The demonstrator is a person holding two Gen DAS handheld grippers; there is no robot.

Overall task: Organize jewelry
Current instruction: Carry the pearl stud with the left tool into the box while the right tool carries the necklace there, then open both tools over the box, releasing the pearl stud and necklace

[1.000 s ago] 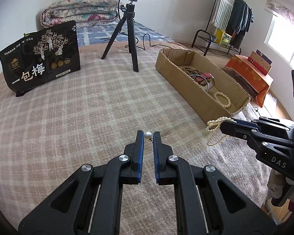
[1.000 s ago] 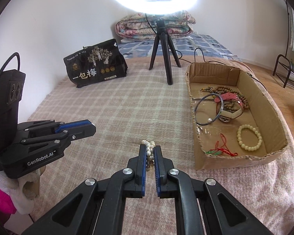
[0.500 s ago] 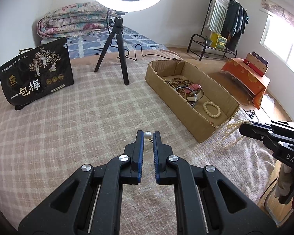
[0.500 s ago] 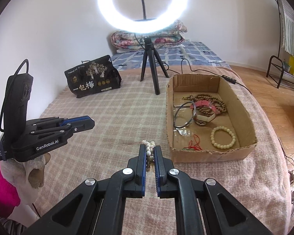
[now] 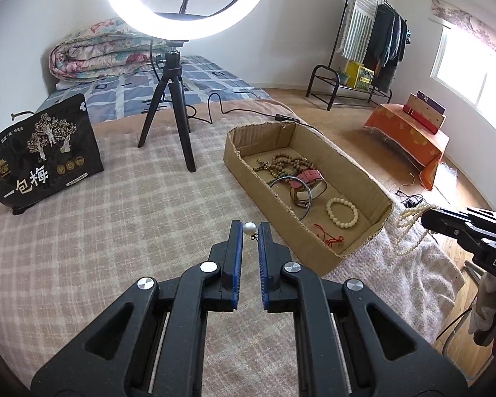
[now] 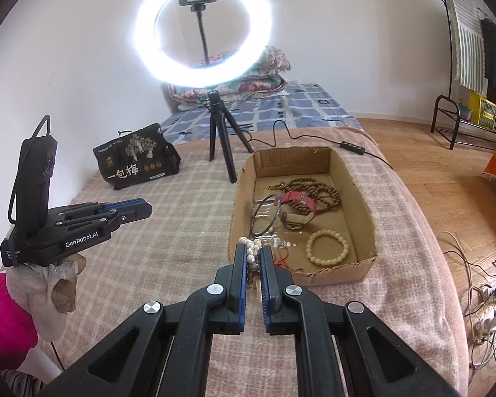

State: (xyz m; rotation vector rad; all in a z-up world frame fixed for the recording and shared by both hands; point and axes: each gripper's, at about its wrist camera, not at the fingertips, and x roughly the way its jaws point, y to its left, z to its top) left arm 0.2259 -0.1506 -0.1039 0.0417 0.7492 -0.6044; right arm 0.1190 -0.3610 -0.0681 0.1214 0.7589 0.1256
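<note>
The bed (image 6: pixel 168 258) with its checked blanket takes up most of the room, and on it, toward the right, lies the open cardboard box (image 6: pixel 363 198) where the jewelry is being gathered. A good deal already sits inside: a long string of brown wooden beads (image 6: pixel 317 192) at the far end, a red watch (image 6: pixel 294 197), a dark metal bangle (image 6: pixel 264 215), a cream bead bracelet (image 6: pixel 327 248) near the front, and a bit of red cord (image 5: pixel 330 236).

What is left looks to be the two pieces in hand. The right gripper (image 6: pixel 254 258) is clamped shut on a bunched pearl necklace (image 6: pixel 252 248), held just at the near left corner of the box; from the other side its strands hang loose below the tips. The left gripper (image 5: pixel 249 231) is pinched on a small pearl earring (image 5: pixel 249 228), up over the blanket left of the box.

So I'd say it is nearly done: both pieces only need setting down inside, and I see nothing else lying loose on the blanket.
</note>
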